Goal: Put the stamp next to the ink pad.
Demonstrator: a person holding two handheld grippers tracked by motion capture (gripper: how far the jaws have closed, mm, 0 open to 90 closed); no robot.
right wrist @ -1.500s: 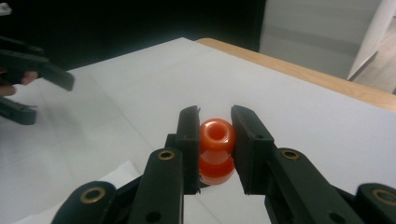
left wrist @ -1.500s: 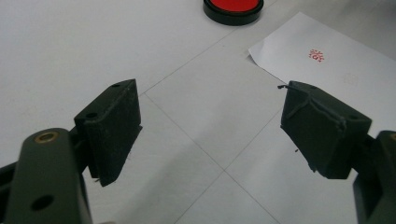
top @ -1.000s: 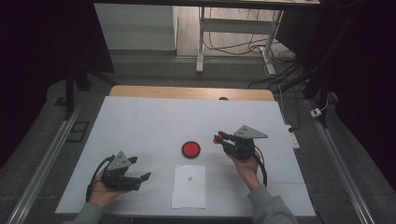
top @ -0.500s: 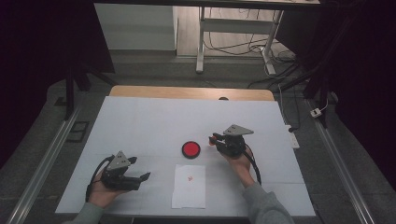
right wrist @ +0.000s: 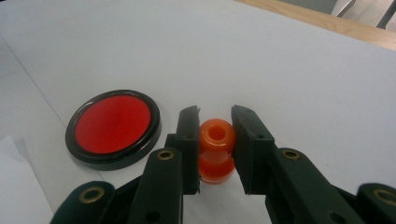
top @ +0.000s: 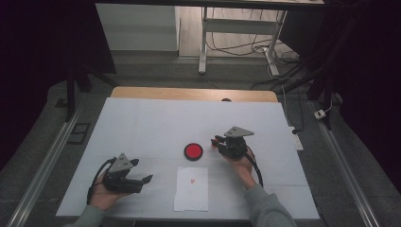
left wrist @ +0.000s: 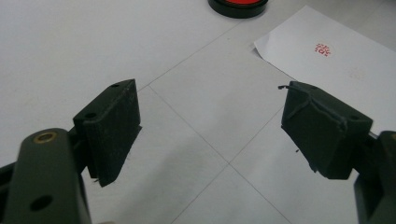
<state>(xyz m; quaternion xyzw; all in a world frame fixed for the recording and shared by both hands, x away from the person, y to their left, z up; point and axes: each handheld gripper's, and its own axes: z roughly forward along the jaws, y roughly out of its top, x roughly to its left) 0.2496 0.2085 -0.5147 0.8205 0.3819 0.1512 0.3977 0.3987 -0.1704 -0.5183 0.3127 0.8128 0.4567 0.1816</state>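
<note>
Your right gripper (right wrist: 214, 151) clamps an orange spool-shaped stamp (right wrist: 216, 154) at lower centre of the right gripper view — its long axis points up the frame, away from the camera, just right of the red ink pad (right wrist: 113, 128). Your left gripper (left wrist: 210, 140) gapes wide — holding nothing — over the white table (left wrist: 70, 56).

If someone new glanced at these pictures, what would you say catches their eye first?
The bright red ink pad in its black rim at the middle of the white table stands out first. Just right of it, the right tool is shut on an orange stamp. Nearer the person lies a white sheet of paper bearing a small red mark, with the left tool open to its left.
</note>
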